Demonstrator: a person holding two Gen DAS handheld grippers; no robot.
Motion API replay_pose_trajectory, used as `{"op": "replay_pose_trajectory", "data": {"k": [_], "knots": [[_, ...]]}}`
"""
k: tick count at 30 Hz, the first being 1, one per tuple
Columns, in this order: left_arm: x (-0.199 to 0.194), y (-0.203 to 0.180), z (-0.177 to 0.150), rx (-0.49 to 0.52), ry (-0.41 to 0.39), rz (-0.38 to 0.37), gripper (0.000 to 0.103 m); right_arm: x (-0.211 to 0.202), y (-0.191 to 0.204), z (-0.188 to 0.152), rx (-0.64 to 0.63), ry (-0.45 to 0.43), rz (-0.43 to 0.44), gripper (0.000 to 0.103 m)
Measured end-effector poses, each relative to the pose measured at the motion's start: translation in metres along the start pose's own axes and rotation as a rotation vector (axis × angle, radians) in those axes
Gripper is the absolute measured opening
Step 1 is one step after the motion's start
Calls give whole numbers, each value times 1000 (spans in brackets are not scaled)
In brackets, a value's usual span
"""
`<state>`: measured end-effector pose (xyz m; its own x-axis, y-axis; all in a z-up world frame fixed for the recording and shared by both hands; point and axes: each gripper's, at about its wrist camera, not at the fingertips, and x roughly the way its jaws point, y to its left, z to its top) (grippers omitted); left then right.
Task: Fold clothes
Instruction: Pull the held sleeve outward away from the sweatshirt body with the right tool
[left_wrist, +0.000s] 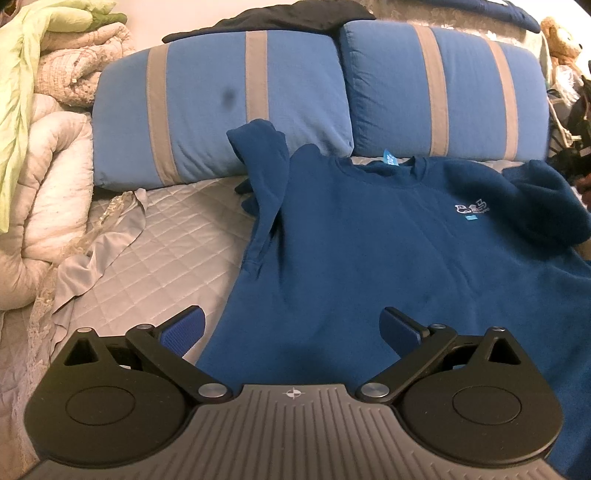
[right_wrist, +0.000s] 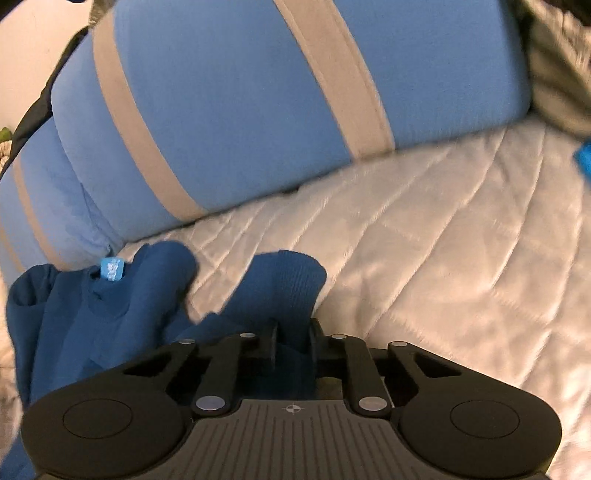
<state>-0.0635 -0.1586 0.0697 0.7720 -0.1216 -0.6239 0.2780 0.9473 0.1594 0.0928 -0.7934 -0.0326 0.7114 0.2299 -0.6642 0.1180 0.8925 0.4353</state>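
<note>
A dark blue sweatshirt (left_wrist: 369, 236) lies front up on the quilted bed, its collar toward the pillows and a small white logo (left_wrist: 472, 210) on the chest. Its left sleeve (left_wrist: 264, 162) is folded in over the body. My left gripper (left_wrist: 293, 325) is open and empty, hovering over the shirt's lower left part. In the right wrist view my right gripper (right_wrist: 293, 343) is shut on the ribbed cuff (right_wrist: 284, 280) of the other sleeve and holds it above the quilt. The collar with its light blue tag (right_wrist: 111, 268) lies to the left of it.
Two blue pillows with grey stripes (left_wrist: 229, 107) (left_wrist: 436, 92) stand at the head of the bed. Rolled cream quilts and a green cover (left_wrist: 44, 110) pile up on the left. The grey quilted bedspread (left_wrist: 166, 236) (right_wrist: 443, 240) lies bare beside the shirt. Clutter sits at the far right (left_wrist: 569, 110).
</note>
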Motion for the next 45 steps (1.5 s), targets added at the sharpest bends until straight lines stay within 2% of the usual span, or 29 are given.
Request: {"op": "replay_pose_trajectory", "data": {"k": [5,13,17,20,23,28,31,37,40,42,43,45], "knots": [[-1,0,-1,-1,-4,-1,103,-57,3,18,-53,-146,-91,17],[-3,-2,-1,6,-12,10,103,-196,-15,56,-84,-417,-255,16],[-3,-2,-1,6,-16,13,103,-281,-35,60,-68,-578,-322,14],[-2,-1,-1,5,-17,11,103,-327,-62,47,-14,-670,-385,14],[-2,-1,-1,9,-17,14,103,-336,-98,19,73,-660,-463,14],[-2,-2,-1,14,-18,18,103,-301,-151,-38,225,-554,-604,14],[-2,0,-2,9,-19,16,103,-283,-165,-67,296,-529,-654,14],[-3,0,-2,7,-21,12,103,-282,-164,-91,302,-514,-691,14],[-3,0,-3,10,-23,13,103,-277,-168,-96,294,-417,-751,21],[-3,-1,-3,9,-22,15,103,-277,-162,-101,288,-420,-780,36],[-3,-1,-3,10,-23,17,103,-276,-156,-103,280,-440,-799,44],[-3,-2,-3,13,-22,20,103,-274,-134,-107,222,-507,-855,80]]}}
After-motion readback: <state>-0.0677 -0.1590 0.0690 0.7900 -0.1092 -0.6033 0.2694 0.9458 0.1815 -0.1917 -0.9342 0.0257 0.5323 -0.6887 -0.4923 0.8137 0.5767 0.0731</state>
